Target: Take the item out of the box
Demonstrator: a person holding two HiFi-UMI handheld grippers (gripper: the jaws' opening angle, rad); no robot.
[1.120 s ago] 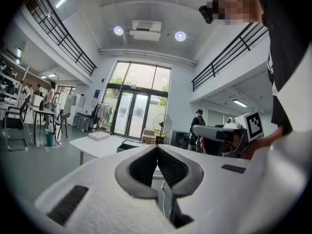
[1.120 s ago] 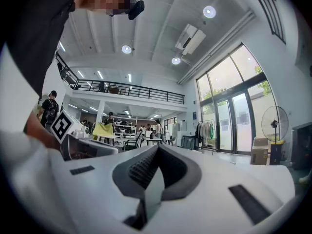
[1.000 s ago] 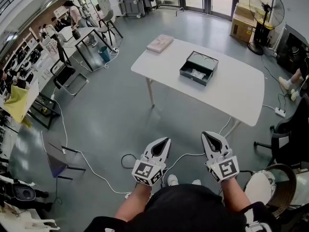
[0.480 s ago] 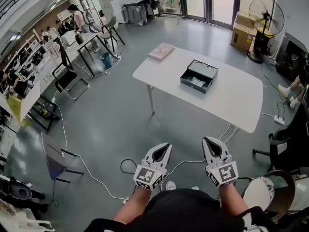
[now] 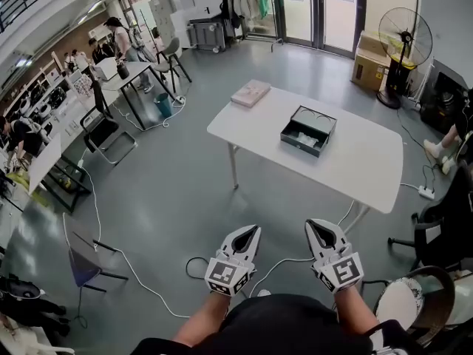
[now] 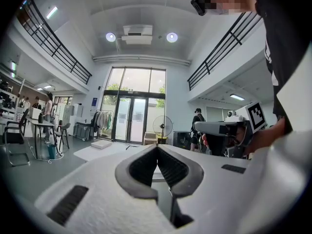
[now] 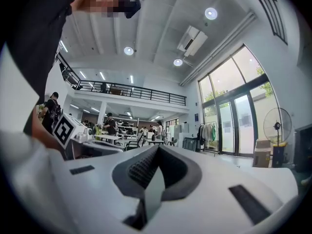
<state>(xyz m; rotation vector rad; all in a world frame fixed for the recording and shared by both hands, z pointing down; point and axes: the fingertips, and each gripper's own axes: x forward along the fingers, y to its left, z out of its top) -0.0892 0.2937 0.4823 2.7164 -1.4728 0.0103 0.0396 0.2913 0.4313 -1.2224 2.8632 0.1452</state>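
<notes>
At the bottom of the head view, both grippers are held side by side, close to our body and well above the grey floor (image 5: 170, 191). The left gripper (image 5: 252, 230) sits at roughly 7 o'clock of frame centre and the right gripper (image 5: 315, 224) at roughly 5 o'clock. Both point toward 12 o'clock.

Left gripper view: the two dark ribbed pads (image 6: 146, 165) meet at the tips, jaws pressed together, with nothing between them. Right gripper view: same reading, pads (image 7: 144, 168) closed tip to tip and nothing caught between.

Task object: the open black box (image 5: 308, 130) rests on the white table (image 5: 362, 165), at about 1 o'clock from the grippers and well apart from them. Neither gripper touches the box or the table. A pale item (image 5: 301, 136) lies inside the box, in the part nearer to us. We cannot tell what it is at this size.

Other notes:
- A flat pinkish book (image 5: 250, 93) lies on the table corner at about 10 o'clock from the box, apart from it.
- A standing fan (image 5: 405, 37) and a cardboard carton (image 5: 369, 71) stand beyond the table, at about 2 o'clock from it.
- A white cable (image 5: 133, 254) trails across the floor at 9 o'clock from the left gripper.
</notes>
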